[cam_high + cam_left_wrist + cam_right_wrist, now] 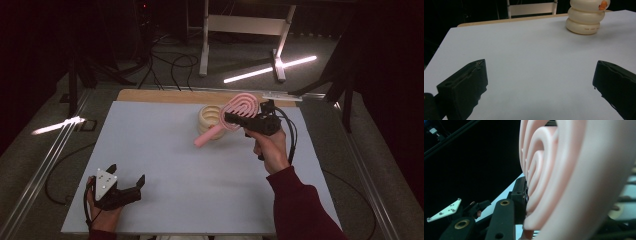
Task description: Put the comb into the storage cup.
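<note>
Pink looped utensil [235,114] was clamped in the right gripper [233,119], held above the table [165,150] beside a cream ringed container [207,120] (duck-marked). Left gripper [127,177] rested near the table's front edge, jaws spread, empty.

I've got the pink brush [235,114] lifted clear of the table, gripped at its head by my right gripper [239,119], jaws closed on it. The head is a set of nested pink arches, and the round handle slants down to the left. Just behind it stands the cream ribbed cup [209,120], three stacked rings, upright on the far middle of the white tabletop [165,150], with an orange mark near its top.
</note>
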